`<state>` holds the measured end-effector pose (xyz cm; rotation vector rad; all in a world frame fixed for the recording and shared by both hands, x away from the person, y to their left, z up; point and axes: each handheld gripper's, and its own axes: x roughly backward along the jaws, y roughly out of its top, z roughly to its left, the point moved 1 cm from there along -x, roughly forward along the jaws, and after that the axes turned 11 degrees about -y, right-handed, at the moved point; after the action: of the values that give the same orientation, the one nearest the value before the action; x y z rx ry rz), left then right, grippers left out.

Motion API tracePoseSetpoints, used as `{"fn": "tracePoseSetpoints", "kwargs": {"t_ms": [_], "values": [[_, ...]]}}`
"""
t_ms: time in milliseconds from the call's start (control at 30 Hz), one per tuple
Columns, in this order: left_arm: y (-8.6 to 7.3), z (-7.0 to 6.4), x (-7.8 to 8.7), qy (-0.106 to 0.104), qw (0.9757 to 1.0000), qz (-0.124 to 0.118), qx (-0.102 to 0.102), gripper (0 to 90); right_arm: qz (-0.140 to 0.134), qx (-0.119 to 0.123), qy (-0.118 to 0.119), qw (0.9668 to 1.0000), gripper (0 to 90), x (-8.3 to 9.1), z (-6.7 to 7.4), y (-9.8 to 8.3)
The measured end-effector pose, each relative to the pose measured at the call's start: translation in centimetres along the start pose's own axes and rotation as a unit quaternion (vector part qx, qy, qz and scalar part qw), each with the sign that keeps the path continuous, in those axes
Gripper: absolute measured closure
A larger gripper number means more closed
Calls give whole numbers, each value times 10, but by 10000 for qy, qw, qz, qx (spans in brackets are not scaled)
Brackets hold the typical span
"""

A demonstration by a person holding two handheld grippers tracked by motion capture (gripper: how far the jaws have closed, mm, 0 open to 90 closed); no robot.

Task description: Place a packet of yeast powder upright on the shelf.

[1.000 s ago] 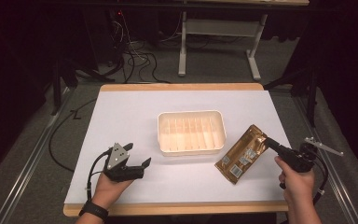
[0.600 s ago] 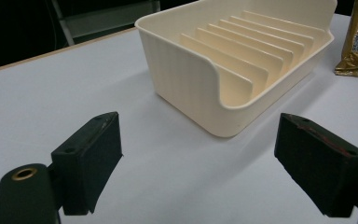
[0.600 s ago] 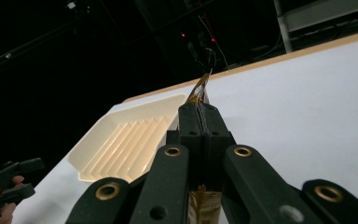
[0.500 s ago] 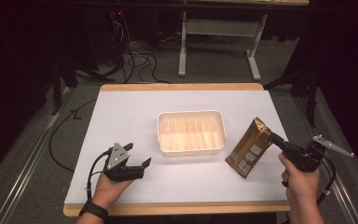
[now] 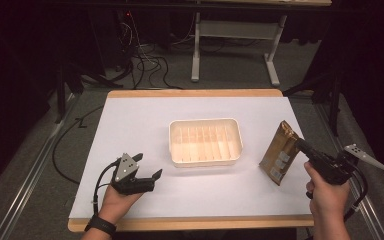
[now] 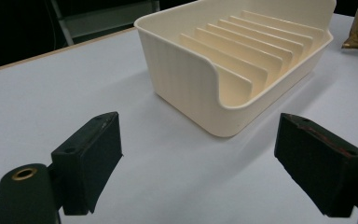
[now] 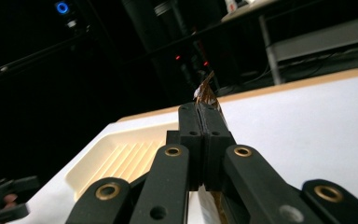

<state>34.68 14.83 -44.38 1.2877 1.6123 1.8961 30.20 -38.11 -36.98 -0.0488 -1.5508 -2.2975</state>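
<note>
Golden-brown foil, glossy and creased, makes up the packet (image 5: 280, 153), with pale labels on its face; it stands tilted on its lower edge, its upper edge clamped in the right tongs (image 5: 300, 145). The left tongs (image 5: 147, 167) gape apart, the cream ribbed tray (image 5: 205, 124) just beyond them
</note>
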Motion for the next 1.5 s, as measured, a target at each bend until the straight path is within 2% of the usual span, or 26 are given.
{"fn": "tracePoseSetpoints", "kwargs": {"t_ms": [133,200,333,467,567,667,767,867,967,1100,1200,1367,1500], "values": [[0,0,0,-3,10000,2,0,152,-151,121,-242,9995,900,5,3,4],[0,0,0,-3,10000,-1,-2,153,-118,197,-299,9993,900,4,6,4],[0,0,0,-6,10000,-1,-7,153,66,282,-263,9992,900,-5,16,-3],[0,0,1,3,10000,-13,-6,152,205,215,-90,9995,900,-18,29,-10],[0,0,2,-7,10000,-11,1,153,268,295,-21,9992,900,-23,37,-13],[0,1,3,-6,10000,-13,-2,153,288,460,-77,9985,900,-24,39,-14],[0,2,3,-3,10000,-21,13,153,300,452,-76,9985,900,-22,35,-14],[0,1,3,-14,10000,-17,5,154,382,254,71,9989,900,-21,30,-14],[0,1,2,-20,10000,-13,-5,153,501,-162,377,9979,900,-20,26,-16],[0,1,2,-24,10000,0,-4,154,555,-612,653,9944,900,-23,25,-18],[0,1,2,-24,10000,-5,-10,154,568,-893,769,9914,900,-25,24,-19],[0,2,3,-20,10000,-13,2,153,496,-1119,828,9890,900,-24,20,-18],[0,1,2,-29,10000,-3,-6,154,366,-1139,825,9894,900,-20,19,-15]]}}
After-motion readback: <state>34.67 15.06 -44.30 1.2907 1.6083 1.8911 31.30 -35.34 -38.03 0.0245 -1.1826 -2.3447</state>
